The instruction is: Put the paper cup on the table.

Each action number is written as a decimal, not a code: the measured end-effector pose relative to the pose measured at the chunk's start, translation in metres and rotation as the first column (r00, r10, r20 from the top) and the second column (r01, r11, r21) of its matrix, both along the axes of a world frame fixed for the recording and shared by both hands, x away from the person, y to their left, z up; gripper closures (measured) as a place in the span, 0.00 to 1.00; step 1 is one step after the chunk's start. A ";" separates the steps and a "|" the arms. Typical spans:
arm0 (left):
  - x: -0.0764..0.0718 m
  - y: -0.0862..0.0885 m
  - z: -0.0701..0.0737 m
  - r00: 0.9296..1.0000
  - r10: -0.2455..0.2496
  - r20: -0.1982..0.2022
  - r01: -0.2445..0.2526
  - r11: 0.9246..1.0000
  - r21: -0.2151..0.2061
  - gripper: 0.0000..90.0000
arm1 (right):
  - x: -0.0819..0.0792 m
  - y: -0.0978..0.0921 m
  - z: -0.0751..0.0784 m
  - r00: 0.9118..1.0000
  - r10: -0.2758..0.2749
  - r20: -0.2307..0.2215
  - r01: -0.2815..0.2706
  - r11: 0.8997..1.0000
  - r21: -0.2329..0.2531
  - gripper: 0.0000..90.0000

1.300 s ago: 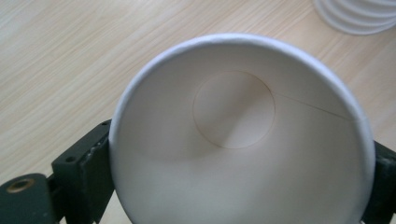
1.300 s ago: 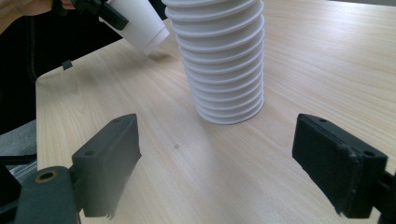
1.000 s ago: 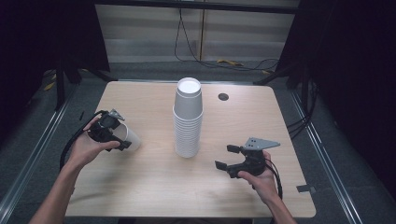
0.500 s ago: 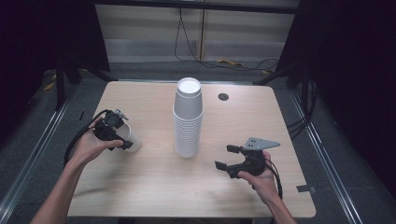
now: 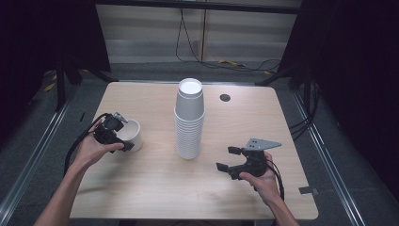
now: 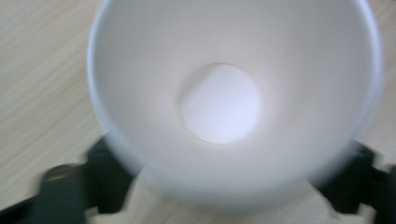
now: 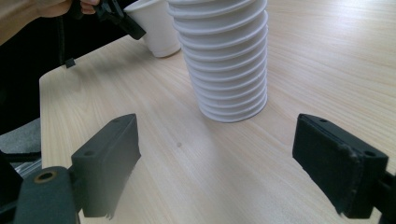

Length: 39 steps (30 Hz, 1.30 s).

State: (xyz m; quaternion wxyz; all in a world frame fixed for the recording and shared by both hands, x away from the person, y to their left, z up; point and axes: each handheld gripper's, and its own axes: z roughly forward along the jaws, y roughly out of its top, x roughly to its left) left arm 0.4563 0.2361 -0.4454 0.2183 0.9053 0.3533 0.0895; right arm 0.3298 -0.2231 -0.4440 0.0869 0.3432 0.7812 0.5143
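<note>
Light wooden table (image 5: pixel 141 188), stack of white cups (image 5: pixel 189 122), single cup (image 5: pixel 131 135)

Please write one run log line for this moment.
left hand-held gripper: shut on single white paper cup | right hand-held gripper: open | tall white paper cup stack: untouched

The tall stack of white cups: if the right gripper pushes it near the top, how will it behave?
The stack of cups is tall on a narrow base, so it would probably tip. Paper-like cups look light, so it may slide on the smooth table.
</note>
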 end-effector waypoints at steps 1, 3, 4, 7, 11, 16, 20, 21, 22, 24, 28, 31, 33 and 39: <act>0.000 0.000 -0.002 1.000 0.000 -0.009 0.000 1.000 -0.006 0.25 | 0.000 0.000 0.000 1.000 -0.001 -0.001 0.001 1.000 0.001 0.16; 0.001 0.002 -0.003 1.000 0.015 0.000 -0.015 1.000 -0.012 0.19 | 0.000 0.000 0.000 1.000 -0.001 0.000 0.001 1.000 0.000 0.16; 0.001 0.003 -0.004 1.000 0.025 0.000 -0.024 0.999 -0.029 0.20 | 0.000 0.000 0.000 1.000 -0.002 0.002 0.002 1.000 0.001 0.16; 0.000 0.005 -0.005 0.999 0.032 -0.003 -0.032 0.998 -0.047 0.20 | 0.000 0.000 0.000 1.000 0.000 0.003 0.000 1.000 0.001 0.16; -0.005 0.010 -0.005 0.999 0.037 0.012 -0.036 0.997 -0.072 0.19 | 0.000 0.000 0.000 1.000 -0.001 0.001 0.001 1.000 0.002 0.16; -0.013 0.025 -0.006 0.996 0.084 0.032 -0.078 0.985 -0.156 0.18 | 0.000 -0.001 0.000 1.000 -0.002 0.005 0.002 1.000 0.000 0.16; -0.024 0.031 -0.004 0.995 0.063 0.072 -0.049 0.981 -0.187 0.18 | 0.000 -0.001 0.000 1.000 -0.002 0.000 0.002 1.000 -0.001 0.16; -0.025 0.031 -0.003 0.995 0.068 0.077 -0.053 0.982 -0.184 0.18 | 0.000 0.000 0.000 1.000 -0.002 -0.001 0.002 1.000 -0.001 0.16; -0.027 0.032 -0.003 0.993 0.067 0.092 -0.050 0.983 -0.178 0.18 | 0.000 0.000 0.000 1.000 -0.002 -0.001 0.002 1.000 -0.002 0.16; -0.031 0.033 -0.004 0.993 0.064 0.104 -0.044 0.982 -0.183 0.18 | 0.000 0.000 0.000 1.000 -0.002 -0.001 0.002 1.000 -0.003 0.16; -0.043 0.032 -0.007 0.989 0.052 0.139 -0.020 0.975 -0.221 0.18 | -0.001 -0.001 0.001 1.000 -0.013 0.006 0.013 1.000 -0.008 0.16; -0.051 0.035 -0.009 0.987 0.062 0.150 -0.026 0.972 -0.232 0.19 | -0.001 -0.003 0.002 1.000 -0.021 0.011 0.021 1.000 -0.004 0.16; -0.056 0.037 -0.010 0.986 0.075 0.149 -0.035 0.966 -0.255 0.19 | -0.001 -0.003 0.002 1.000 -0.025 0.012 0.025 1.000 -0.002 0.16; -0.072 0.036 -0.008 0.977 0.074 0.200 -0.013 0.957 -0.290 0.19 | -0.001 -0.002 0.001 1.000 -0.024 0.016 0.024 1.000 -0.003 0.16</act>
